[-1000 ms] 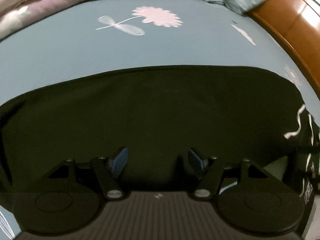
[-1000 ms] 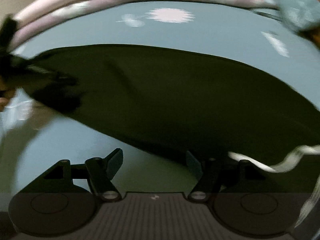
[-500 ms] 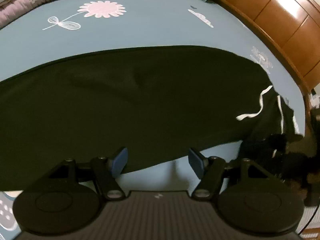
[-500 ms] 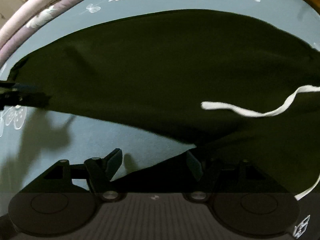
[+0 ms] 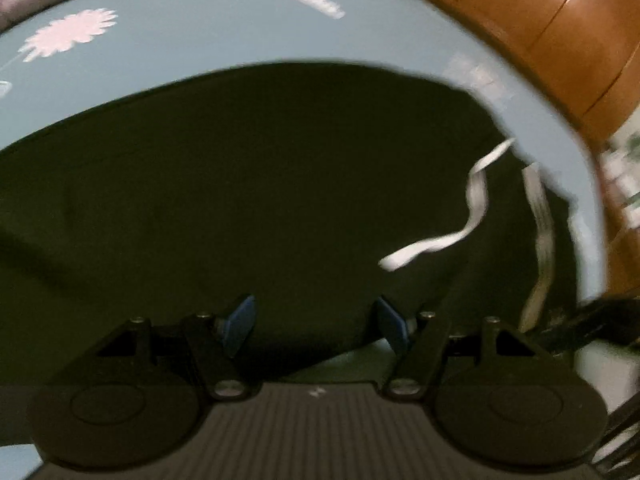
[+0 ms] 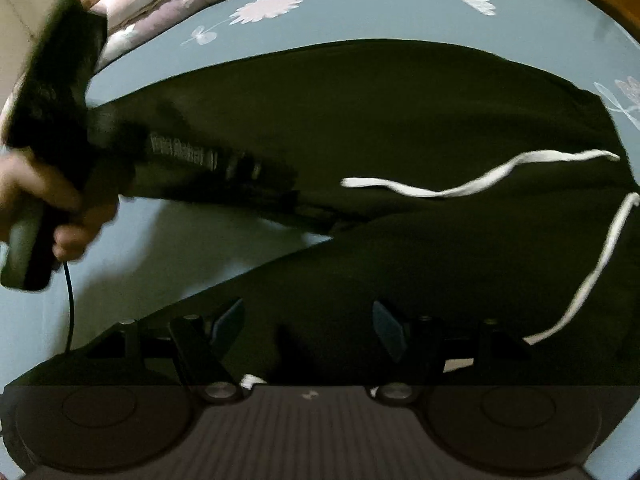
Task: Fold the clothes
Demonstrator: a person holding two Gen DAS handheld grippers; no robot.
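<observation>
Showing blurred, unreadable lettering: left claw [image 6: 316,216].

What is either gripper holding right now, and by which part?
Nothing is held. The left gripper and right gripper both stand open above the black drawstring trousers lying on the blue flowered bedsheet, with no fabric pinched between their pads.

Dim indoor light, fisheye bending at edges. Left view motion-blurred throughout; glare on wooden headboard [image 5: 560,20]. Right view sharper; hand [image 6: 44,204] smeared; soft shadow on blue bedsheet [image 6: 168,248].
</observation>
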